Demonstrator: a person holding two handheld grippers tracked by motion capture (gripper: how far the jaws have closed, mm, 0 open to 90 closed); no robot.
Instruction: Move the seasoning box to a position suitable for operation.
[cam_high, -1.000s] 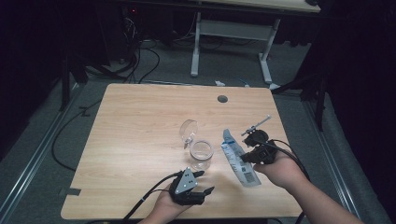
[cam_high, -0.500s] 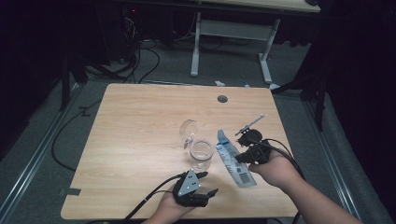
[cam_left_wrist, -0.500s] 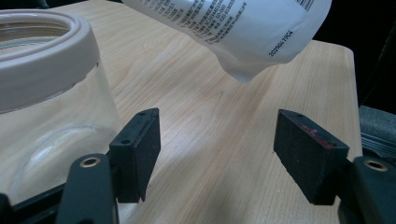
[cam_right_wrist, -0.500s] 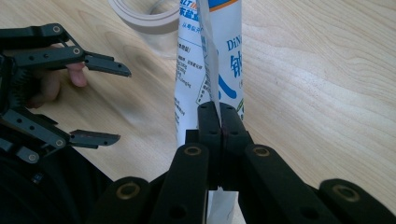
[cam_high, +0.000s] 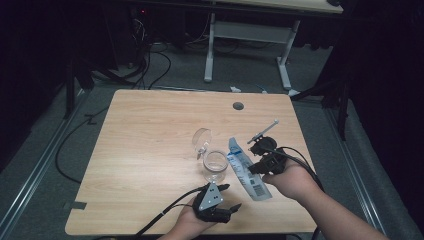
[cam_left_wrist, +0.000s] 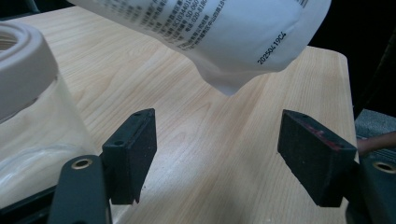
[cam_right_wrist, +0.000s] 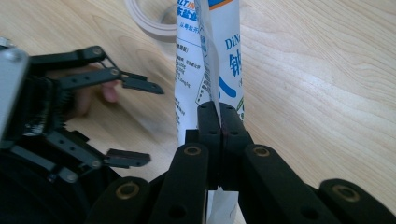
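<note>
Right gripper is seen at about 4 o'clock on the table, its jaws clamped flat on a white and blue pouch. In the right gripper view the pouch is pinched along a fold and runs up to 12 o'clock, where its top is cut off by the edge; its print is only partly legible. Left gripper is held at 6 o'clock near the table's front edge, jaws spread wide with nothing between them. In the left gripper view the pouch's rounded end hangs at 12 o'clock above the wood, clear of the jaws. A clear jar stands just beside the pouch, toward the table's middle, and is cut off at 9 o'clock in the left gripper view. Its contents cannot be made out. A glass lid is seen tilted just behind the jar; whether they touch cannot be told.
</note>
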